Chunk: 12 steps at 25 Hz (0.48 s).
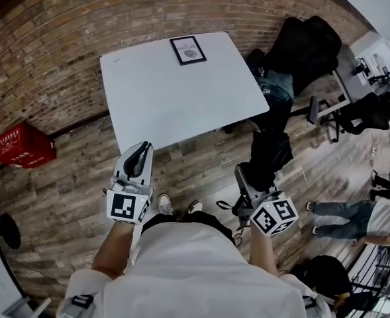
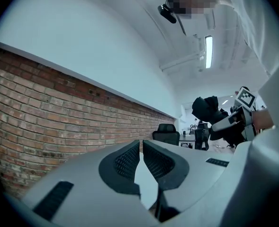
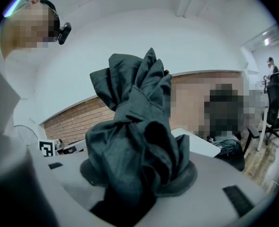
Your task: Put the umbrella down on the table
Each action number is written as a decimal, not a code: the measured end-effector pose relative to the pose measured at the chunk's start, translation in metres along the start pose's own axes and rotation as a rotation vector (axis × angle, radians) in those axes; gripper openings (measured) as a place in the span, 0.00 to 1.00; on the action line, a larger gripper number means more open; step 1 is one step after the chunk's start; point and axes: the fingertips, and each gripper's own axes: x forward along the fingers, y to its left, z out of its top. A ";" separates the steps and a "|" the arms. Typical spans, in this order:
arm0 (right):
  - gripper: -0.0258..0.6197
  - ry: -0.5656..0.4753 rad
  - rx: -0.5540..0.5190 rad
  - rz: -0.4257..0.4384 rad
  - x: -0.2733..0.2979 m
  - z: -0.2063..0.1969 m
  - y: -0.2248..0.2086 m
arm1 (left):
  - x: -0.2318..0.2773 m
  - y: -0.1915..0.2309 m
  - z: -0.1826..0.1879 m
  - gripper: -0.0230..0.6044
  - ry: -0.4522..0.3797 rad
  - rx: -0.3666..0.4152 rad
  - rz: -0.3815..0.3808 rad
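Observation:
The folded dark grey umbrella (image 1: 271, 152) stands bunched up between the jaws of my right gripper (image 1: 249, 176), which is shut on it. In the right gripper view its cloth (image 3: 135, 136) fills the middle and hides the pads. This gripper hangs over the wooden floor, off the near right corner of the white table (image 1: 181, 105). My left gripper (image 1: 140, 154) is shut with nothing in it, just short of the table's near edge. Its pads (image 2: 129, 161) stand almost together and point level along the brick wall.
A framed sign (image 1: 187, 50) lies at the table's far edge. Dark office chairs draped with black coats and bags (image 1: 300, 45) crowd the right side. A red crate (image 1: 25, 145) sits on the floor at the left by the brick wall. A person (image 1: 353, 216) stands at the far right.

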 end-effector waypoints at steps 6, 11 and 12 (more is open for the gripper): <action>0.39 -0.011 0.021 0.002 0.017 0.008 -0.020 | 0.031 -0.008 0.007 0.10 0.002 0.020 -0.032; 0.39 -0.024 0.029 0.051 0.044 0.022 -0.047 | 0.050 -0.007 0.006 0.10 0.011 0.034 0.025; 0.39 -0.023 0.029 0.060 0.050 0.026 -0.053 | 0.054 -0.007 0.007 0.10 0.012 0.033 0.039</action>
